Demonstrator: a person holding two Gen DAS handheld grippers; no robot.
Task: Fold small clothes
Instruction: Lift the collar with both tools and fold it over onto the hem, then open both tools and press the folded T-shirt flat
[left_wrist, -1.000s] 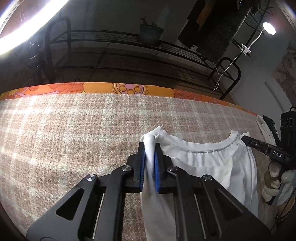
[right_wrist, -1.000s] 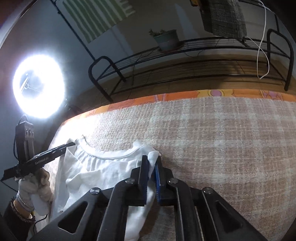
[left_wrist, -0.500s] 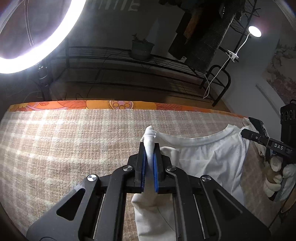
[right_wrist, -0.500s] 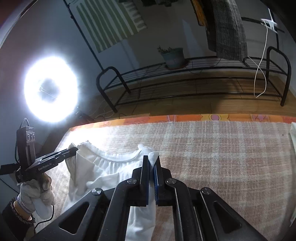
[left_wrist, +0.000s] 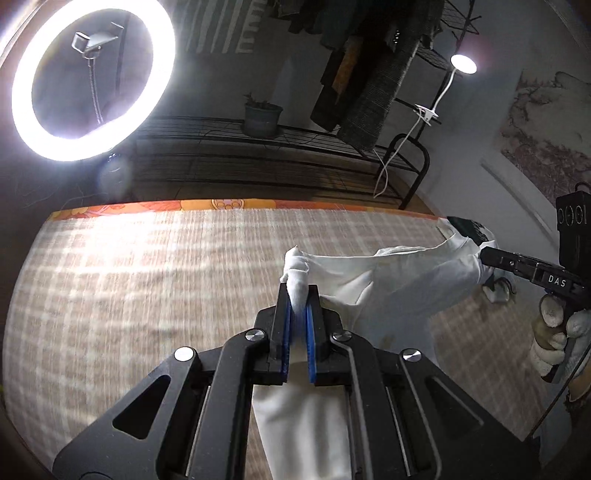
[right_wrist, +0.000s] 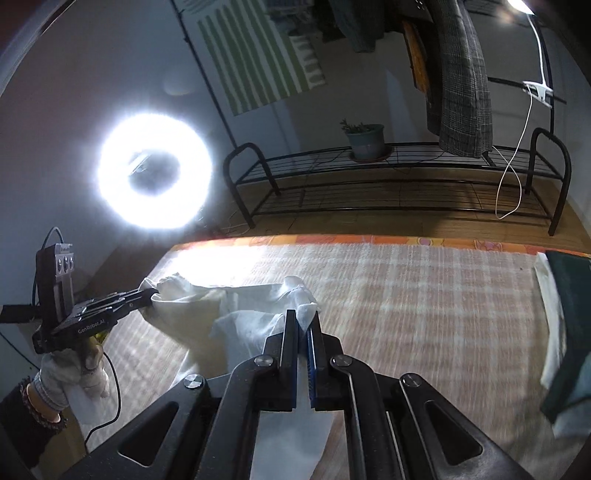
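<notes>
A small white garment (left_wrist: 388, 280) hangs stretched between my two grippers, lifted above the checked beige cloth (left_wrist: 155, 280) on the table. My left gripper (left_wrist: 298, 291) is shut on one top corner of the garment. My right gripper (right_wrist: 303, 317) is shut on the other top corner (right_wrist: 299, 295). The right gripper shows at the right of the left wrist view (left_wrist: 491, 254), the left gripper at the left of the right wrist view (right_wrist: 147, 295). The rest of the garment (right_wrist: 288, 435) hangs down under the fingers.
A bright ring light (left_wrist: 88, 77) stands beyond the table's far left. A black metal rack (right_wrist: 399, 184) with a potted plant (right_wrist: 364, 140) stands behind the orange table edge (right_wrist: 369, 242). Other folded clothes (right_wrist: 565, 332) lie at the table's right side.
Both grippers have lifted and tilted up with the garment, pulling its top edge taut between them. The garment has come up off the table cloth.
</notes>
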